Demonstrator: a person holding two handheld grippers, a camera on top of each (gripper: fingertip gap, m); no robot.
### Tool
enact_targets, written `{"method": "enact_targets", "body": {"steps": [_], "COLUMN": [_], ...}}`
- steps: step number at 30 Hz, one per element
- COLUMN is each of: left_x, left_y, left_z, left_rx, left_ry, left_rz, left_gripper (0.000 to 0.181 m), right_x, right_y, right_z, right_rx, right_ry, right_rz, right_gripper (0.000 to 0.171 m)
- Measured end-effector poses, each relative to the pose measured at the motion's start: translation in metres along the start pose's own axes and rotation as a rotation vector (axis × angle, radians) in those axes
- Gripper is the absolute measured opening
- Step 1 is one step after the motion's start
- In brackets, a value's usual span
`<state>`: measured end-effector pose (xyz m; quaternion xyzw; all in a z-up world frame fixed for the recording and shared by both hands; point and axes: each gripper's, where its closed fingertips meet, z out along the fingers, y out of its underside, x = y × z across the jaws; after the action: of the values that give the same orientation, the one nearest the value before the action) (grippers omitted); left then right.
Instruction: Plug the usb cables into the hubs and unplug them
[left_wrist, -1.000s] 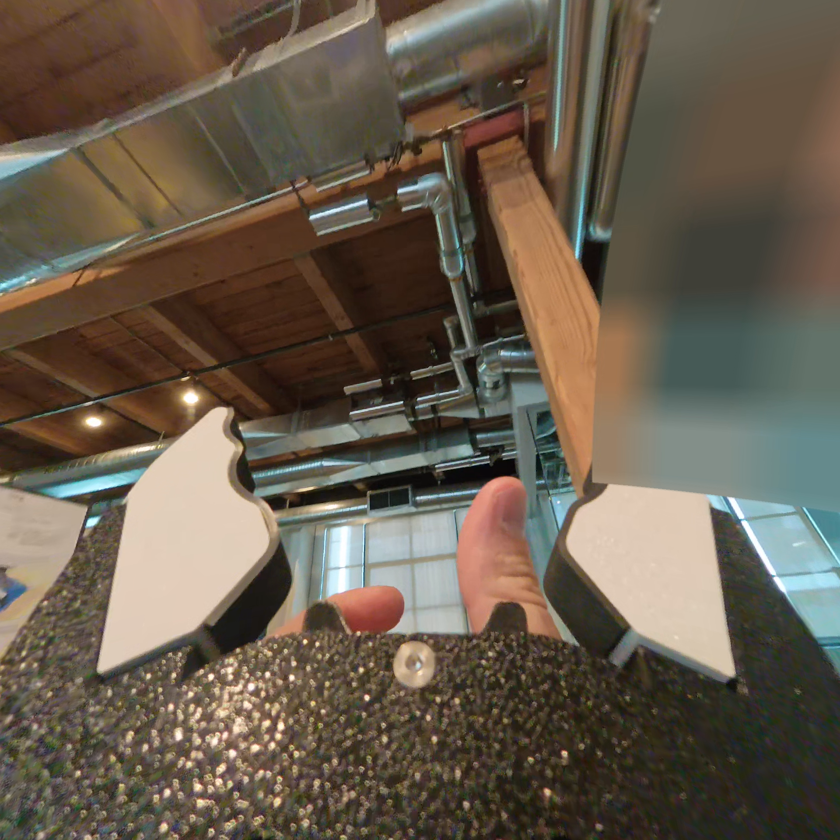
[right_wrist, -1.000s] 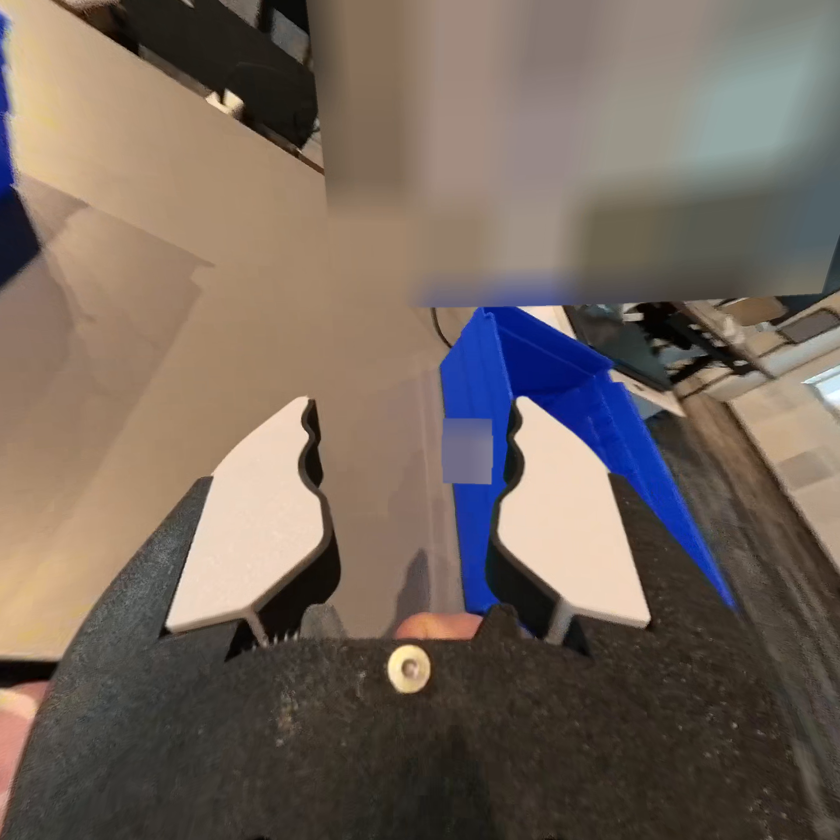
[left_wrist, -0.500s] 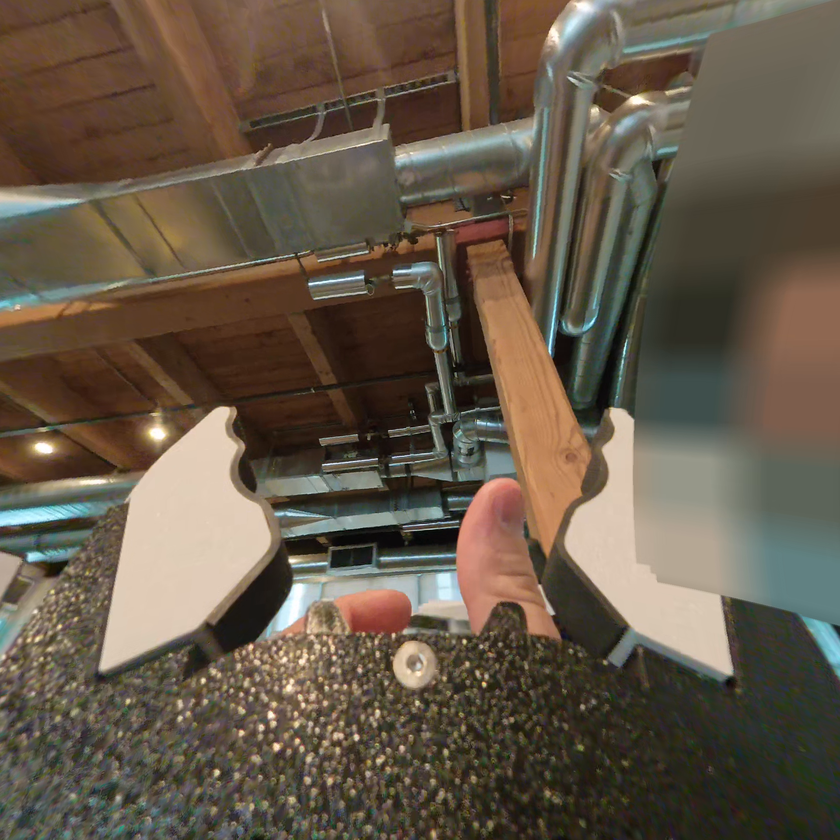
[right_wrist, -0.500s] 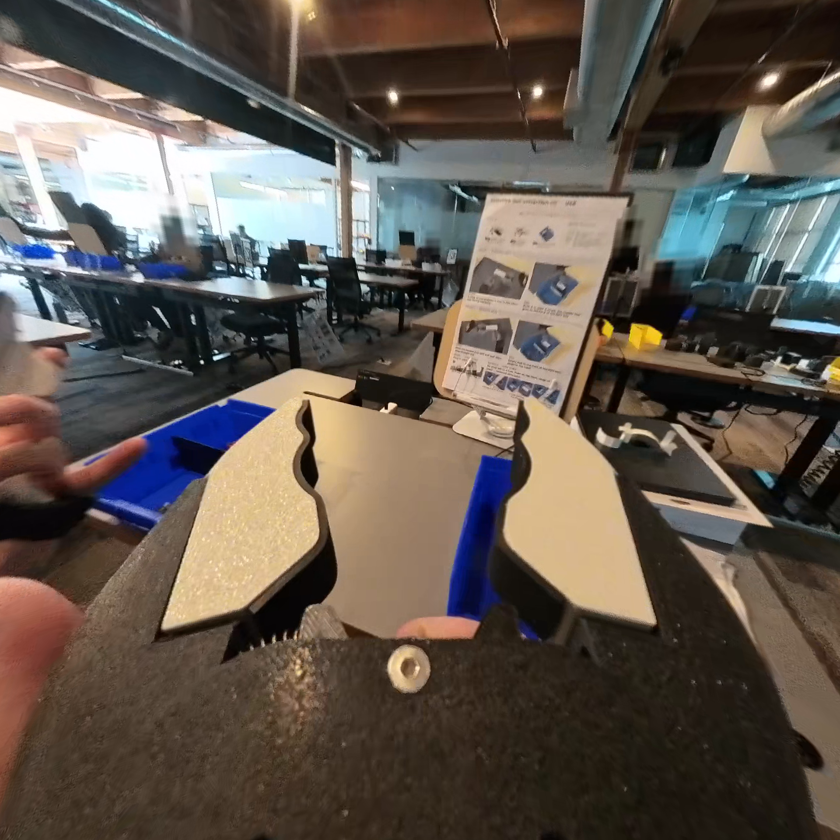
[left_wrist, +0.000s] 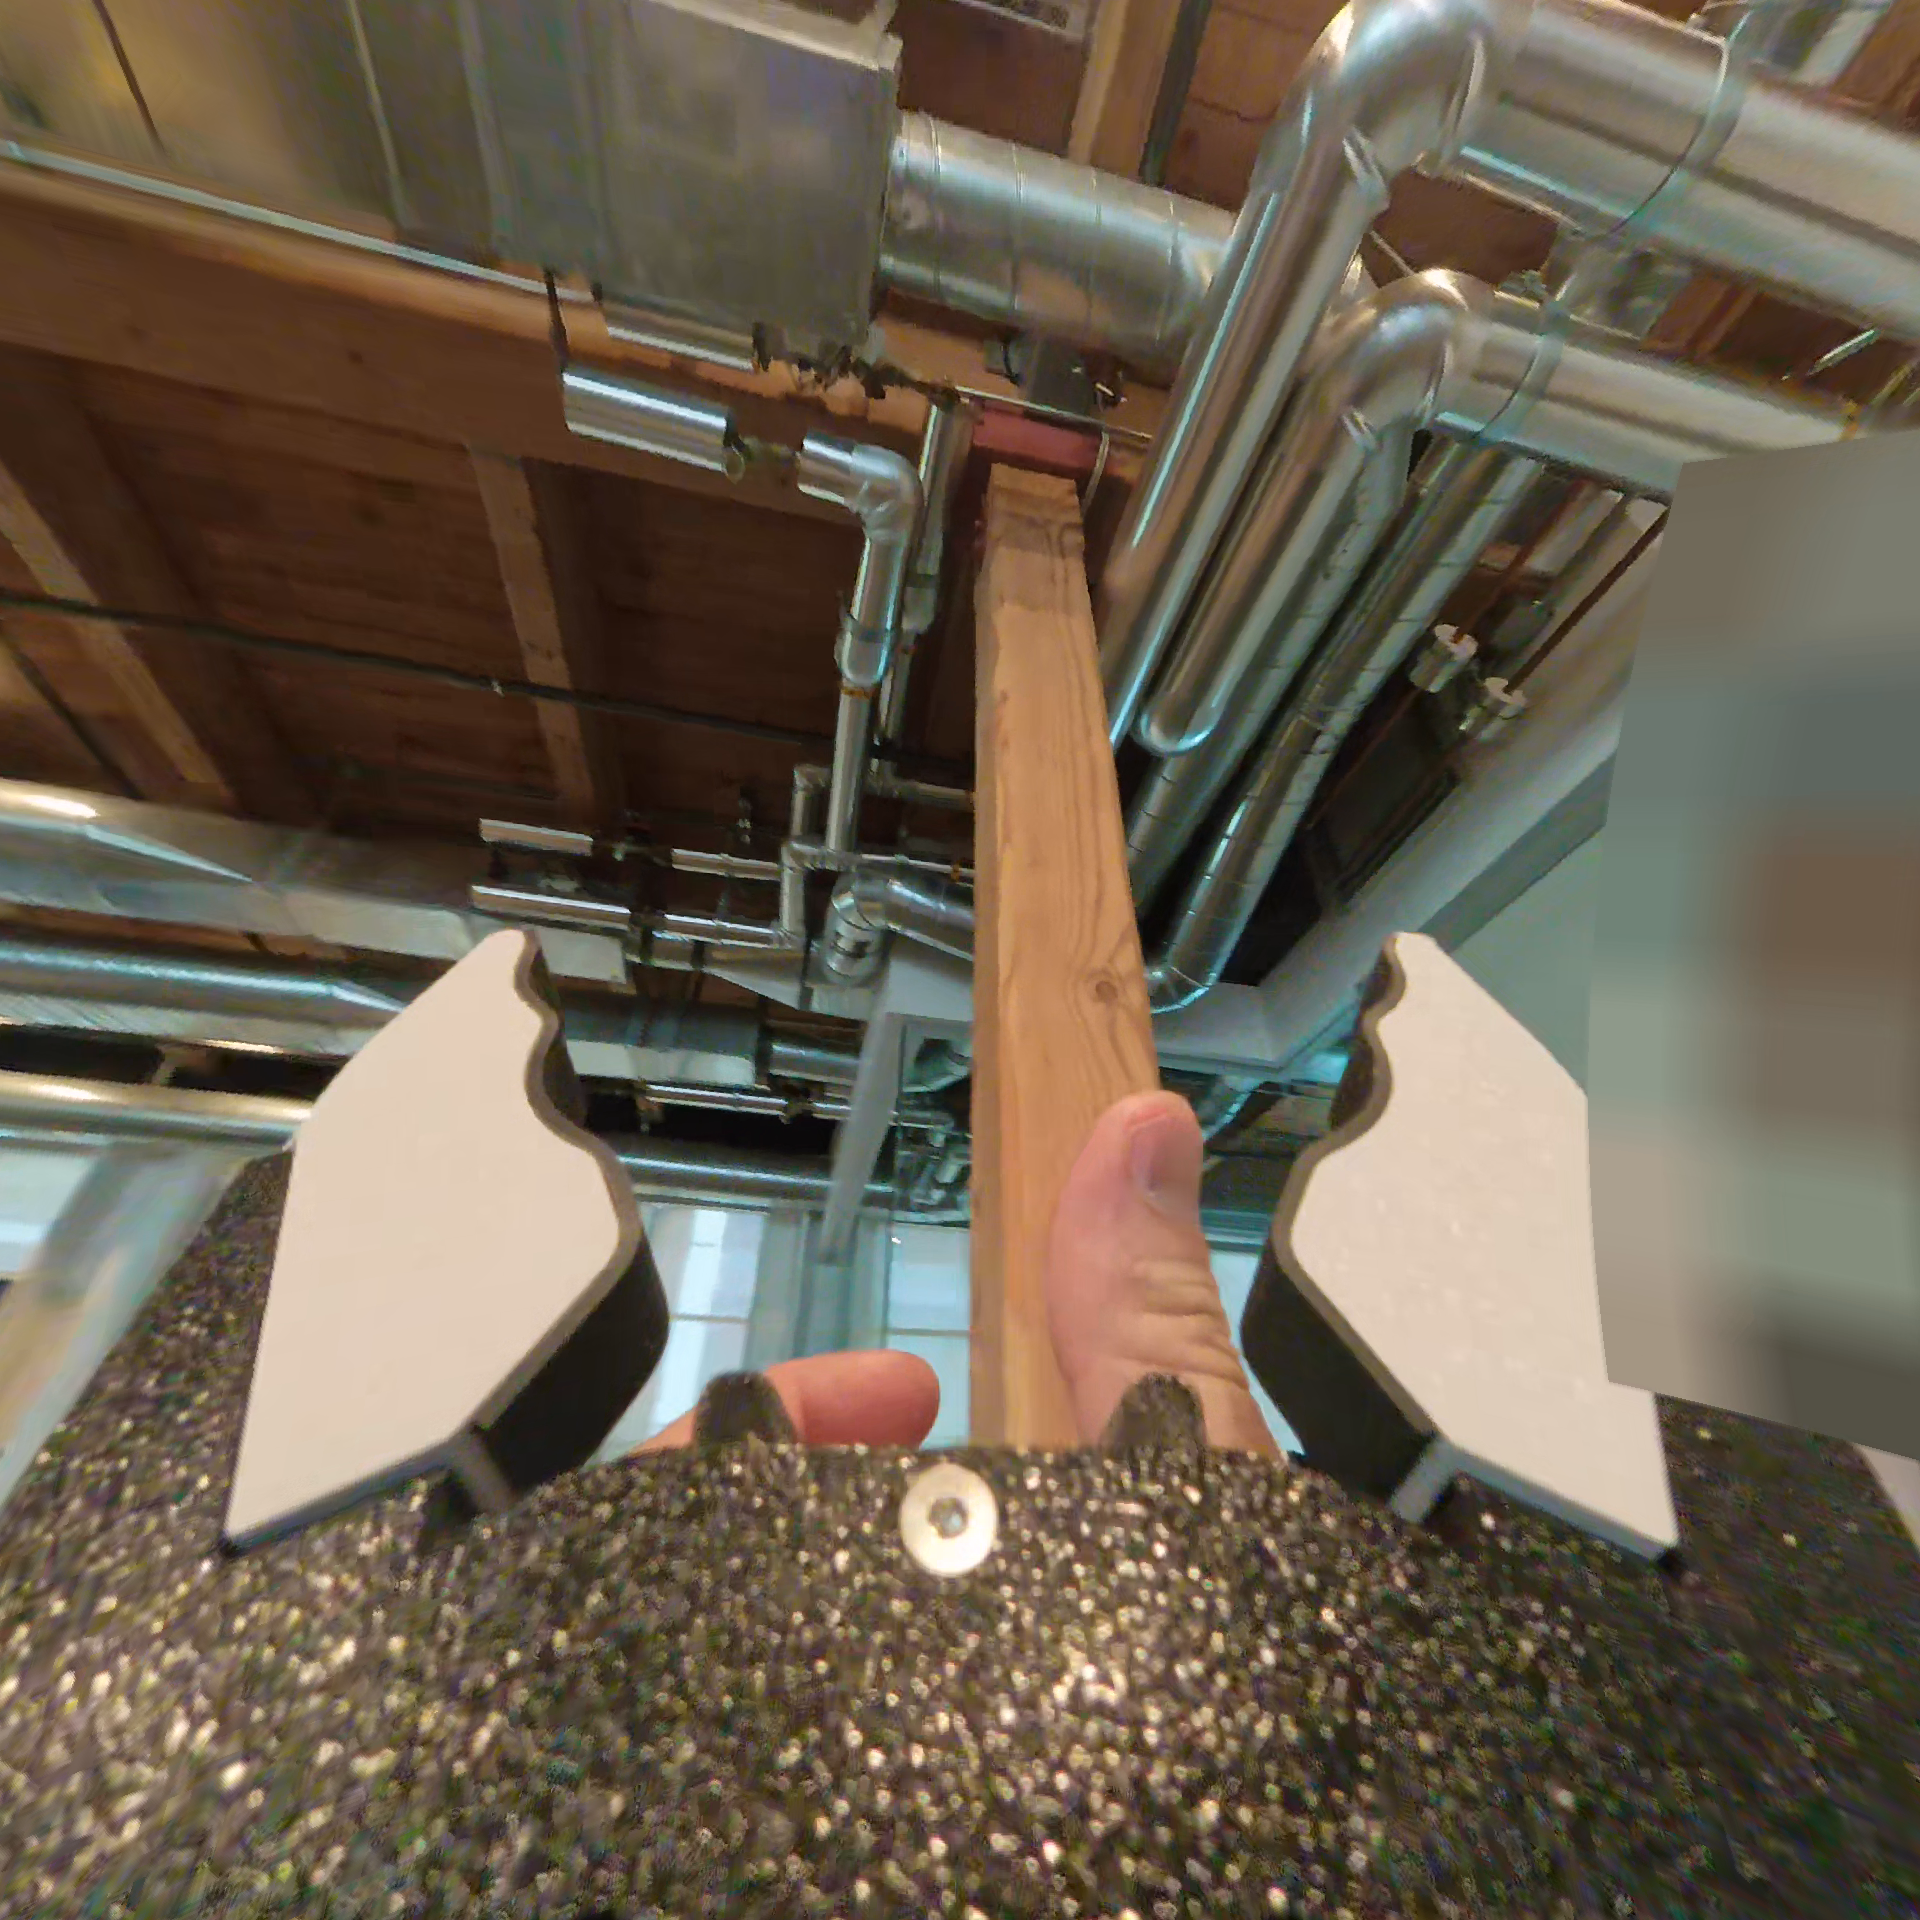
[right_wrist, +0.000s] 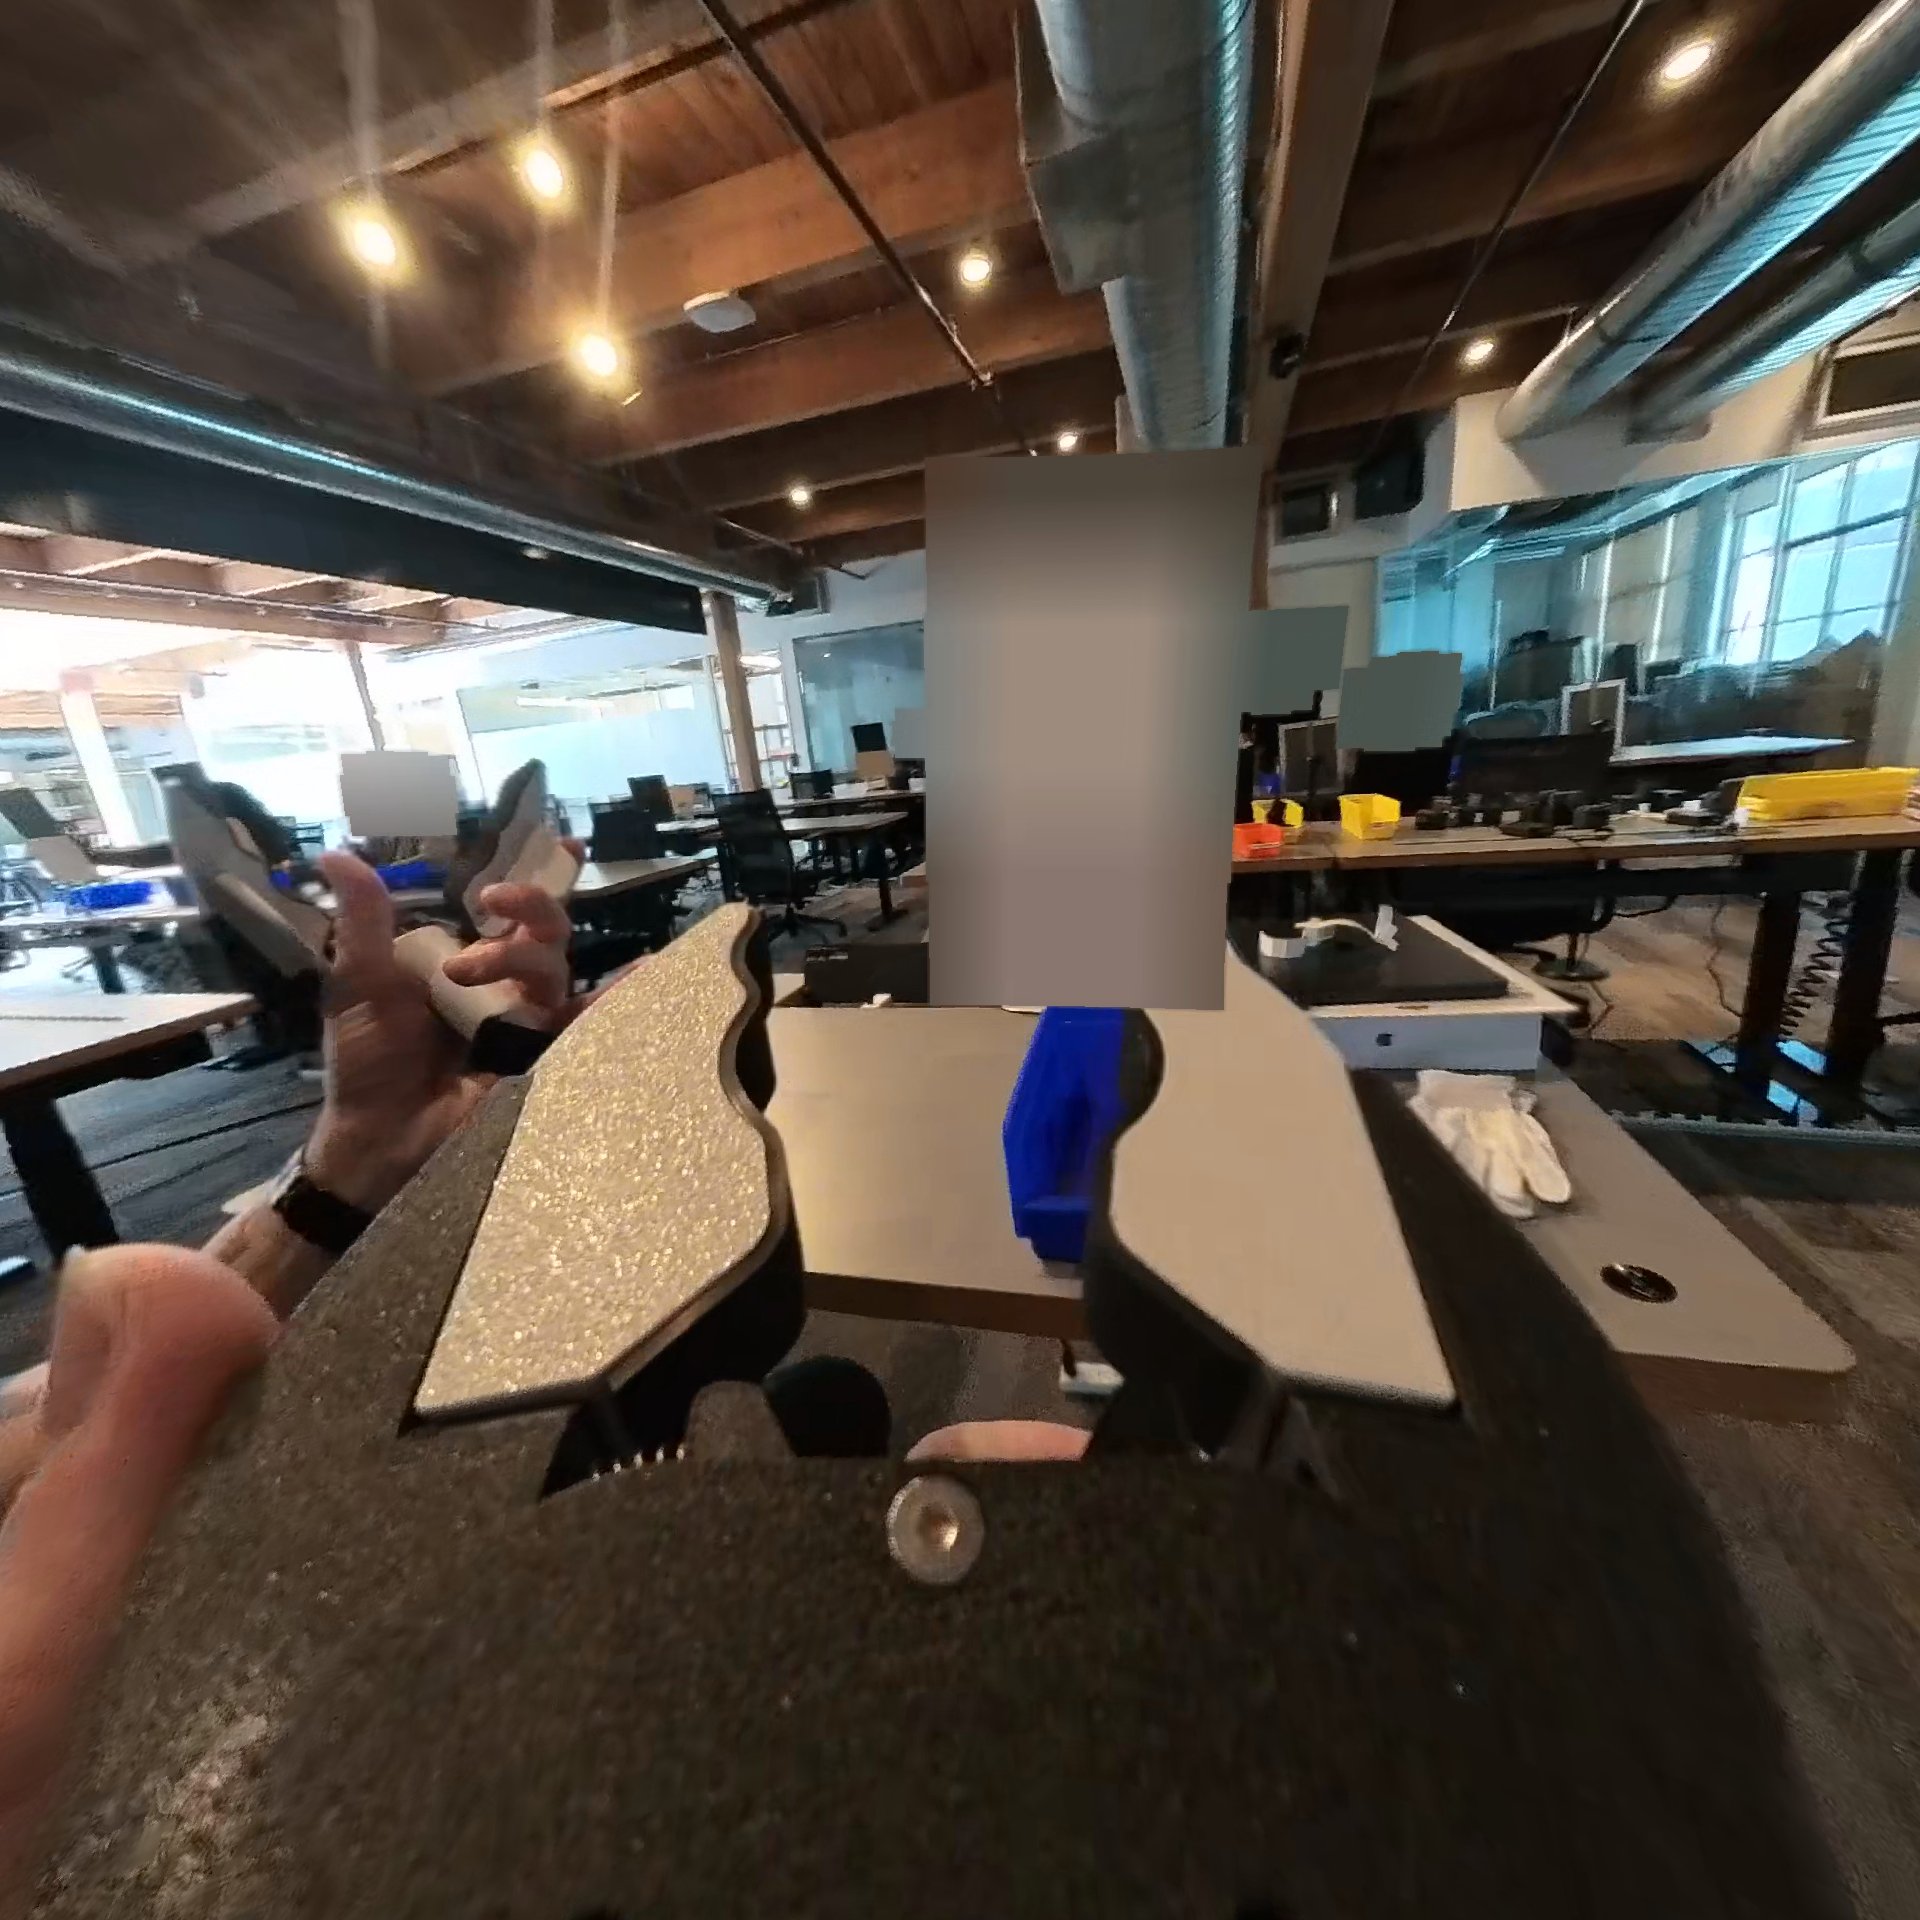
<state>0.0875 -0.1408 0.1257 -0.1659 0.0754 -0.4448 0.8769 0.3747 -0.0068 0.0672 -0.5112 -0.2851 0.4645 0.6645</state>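
Note:
No USB cable or hub shows clearly in either view. My left gripper (left_wrist: 956, 1049) points up at the ceiling, jaws wide open and empty, with a thumb (left_wrist: 1132, 1247) showing behind it. It also shows in the right wrist view (right_wrist: 358, 831), held upright in a hand at the left. My right gripper (right_wrist: 977, 997) is open and empty, held off the near edge of the grey table (right_wrist: 883, 1143) and looking across the room. A small white piece (right_wrist: 1091, 1377) hangs at the table's front edge; I cannot tell what it is.
A blue bin (right_wrist: 1060, 1132) stands on the table between my right fingers. A white glove (right_wrist: 1496, 1143) lies at the table's right side, with a white box (right_wrist: 1434, 1034) behind it. Desks, chairs and yellow bins (right_wrist: 1366, 816) stand farther off. A wooden post (left_wrist: 1049, 831) and metal ducts are overhead. The tips of one gripper are about 35 cm away from the tips of the other.
The right view has swung up from the table top and bin to a level look across the room. The left gripper has tilted and turned under the ceiling. Both stay open.

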Motion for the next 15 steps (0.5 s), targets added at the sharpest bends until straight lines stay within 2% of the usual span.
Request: {"method": "enact_targets", "body": {"steps": [6,15], "left_x": [-0.017,-0.023], "left_y": [0.038,0.06], "left_z": [-0.004,0.001], "left_rx": [-0.052,-0.07], "left_ry": [0.021,0.058], "left_rz": [-0.144,-0.23], "left_gripper": [0.139,0.139], "right_x": [-0.015,-0.036], "right_y": [0.02,0.053], "right_z": [-0.012,-0.024], "right_rx": [0.015,-0.022], "right_ry": [0.027,0.039], "right_rz": [-0.009,0.023], "right_gripper": [0.064,0.063]}}
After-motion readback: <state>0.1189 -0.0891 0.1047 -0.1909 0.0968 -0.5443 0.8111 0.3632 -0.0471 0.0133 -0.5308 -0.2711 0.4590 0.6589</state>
